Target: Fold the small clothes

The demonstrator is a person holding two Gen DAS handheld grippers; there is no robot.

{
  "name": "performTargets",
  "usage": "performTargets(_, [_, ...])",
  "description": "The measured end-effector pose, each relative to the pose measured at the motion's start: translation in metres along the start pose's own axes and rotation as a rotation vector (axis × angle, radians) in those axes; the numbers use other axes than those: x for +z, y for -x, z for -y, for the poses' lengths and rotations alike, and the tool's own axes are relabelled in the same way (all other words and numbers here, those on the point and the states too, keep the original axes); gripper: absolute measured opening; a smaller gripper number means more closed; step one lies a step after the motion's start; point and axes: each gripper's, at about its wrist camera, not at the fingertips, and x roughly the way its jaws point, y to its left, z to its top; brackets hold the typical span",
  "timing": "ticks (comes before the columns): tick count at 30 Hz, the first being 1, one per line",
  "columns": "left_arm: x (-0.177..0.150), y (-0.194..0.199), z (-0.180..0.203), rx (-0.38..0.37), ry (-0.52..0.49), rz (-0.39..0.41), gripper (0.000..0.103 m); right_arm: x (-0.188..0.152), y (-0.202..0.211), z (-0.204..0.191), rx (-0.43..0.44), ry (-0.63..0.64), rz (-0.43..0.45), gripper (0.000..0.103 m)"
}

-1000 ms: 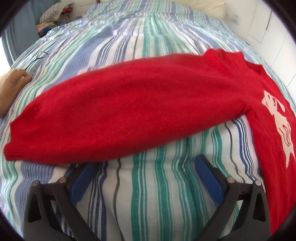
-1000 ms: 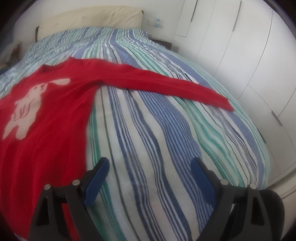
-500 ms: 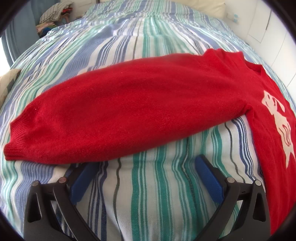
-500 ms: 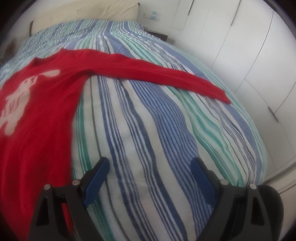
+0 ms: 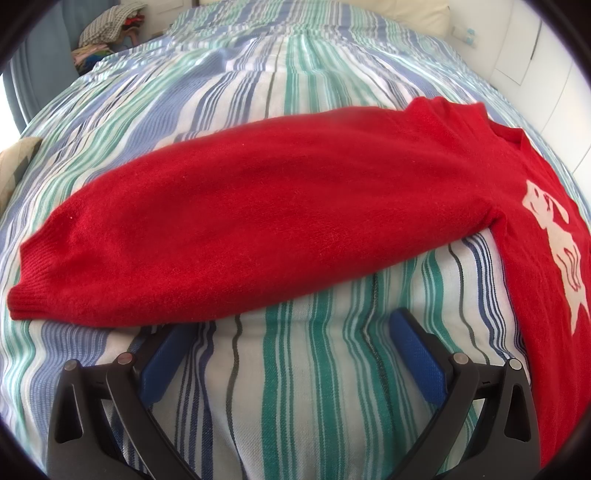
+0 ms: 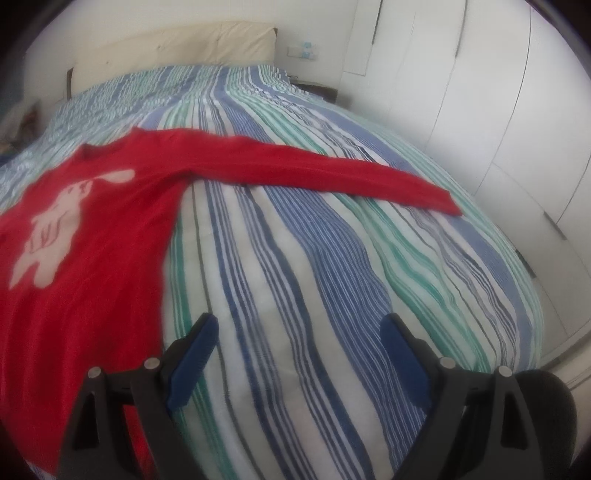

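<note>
Left tool [image 5: 291, 338] jaws wide apart, empty; right tool [image 6: 299, 334] likewise.

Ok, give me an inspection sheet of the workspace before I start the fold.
Surface: bed with striped cover, lightly rumpled.
Job's things: red sweater lying flat, front up, both sleeves spread out; white figure on the chest.
Clutter: pile of clothes beyond the bed's far corner.
Grippers: left gripper open, empty, near the sleeve's edge; right gripper open, empty, over bare cover beside the body.
Cables: nothing seen.
Surroundings: headboard, white wardrobe doors, wall socket.
</note>
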Motion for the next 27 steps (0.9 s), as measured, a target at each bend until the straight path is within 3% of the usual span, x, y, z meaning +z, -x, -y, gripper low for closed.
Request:
performTargets(19, [-0.003,0.001,0.003,0.011,-0.001,0.019,0.103,0.020,-0.003,0.044,0.267,-0.119,0.152,0.088])
performTargets(22, [-0.001,-0.002,0.004,0.014,0.000,0.013,0.103,0.014,-0.017,0.054,0.334,-0.195,0.110,0.088])
performTargets(25, [0.002,0.007,0.009,0.030,0.010,-0.056,0.102,0.010,-0.027,0.058,0.443,-0.253,0.050,0.088])
performTargets(27, [-0.011,0.037,0.009,-0.059,0.071,-0.070,0.098,0.008,-0.025,0.058,0.535,-0.249,-0.005,0.088])
